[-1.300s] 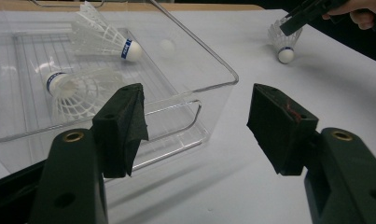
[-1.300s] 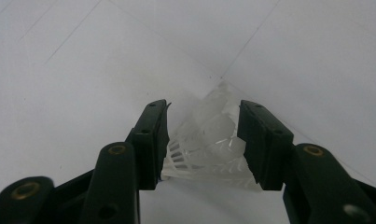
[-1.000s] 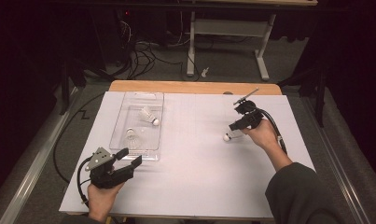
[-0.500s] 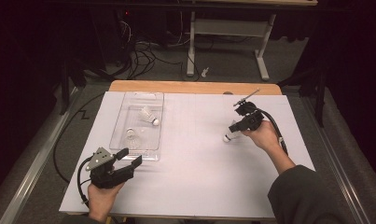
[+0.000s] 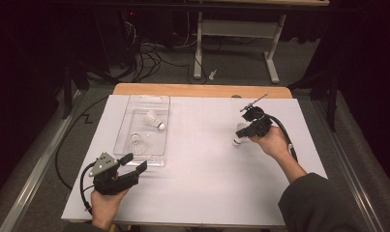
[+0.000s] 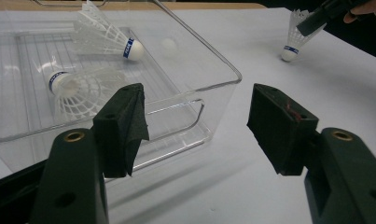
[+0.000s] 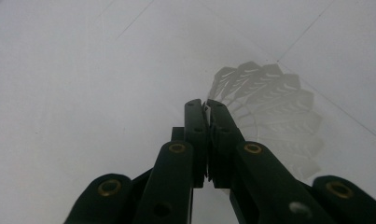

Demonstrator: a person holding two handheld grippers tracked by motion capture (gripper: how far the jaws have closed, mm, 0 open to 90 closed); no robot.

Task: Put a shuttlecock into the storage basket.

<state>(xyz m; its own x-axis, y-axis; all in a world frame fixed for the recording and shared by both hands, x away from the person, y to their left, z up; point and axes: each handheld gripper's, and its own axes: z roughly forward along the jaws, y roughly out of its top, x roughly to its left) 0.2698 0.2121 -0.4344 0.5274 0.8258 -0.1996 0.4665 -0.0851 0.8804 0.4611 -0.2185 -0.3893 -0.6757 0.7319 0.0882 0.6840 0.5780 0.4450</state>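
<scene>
A white shuttlecock (image 5: 238, 137) stands cork-down on the white table at the right, also seen far off in the left gripper view (image 6: 292, 37). My right gripper (image 5: 243, 130) has just been closing its jaws and is shut on the edge of the shuttlecock's feather skirt; a thin white sliver shows between the pressed pads (image 7: 207, 108). My left gripper (image 5: 135, 163) hovers open at the near left, with nothing between its jaws (image 6: 197, 123), pointing past the near end of a clear plastic bin (image 5: 134, 104). Two more shuttlecocks (image 5: 154, 119) (image 5: 137, 142) lie in the bin.
A shuttlecock shadow (image 7: 274, 112) falls on the table sheet just beyond the right jaws. The bin's near rim (image 6: 218, 60) is close in front of the left jaws. A wooden table edge (image 5: 197, 90) runs along the far side; cables (image 5: 149, 58) lie on the floor beyond.
The right hand has shifted only slightly at the shuttlecock, with its jaws drawn in on the skirt. The left hand and the bin have stayed put.
</scene>
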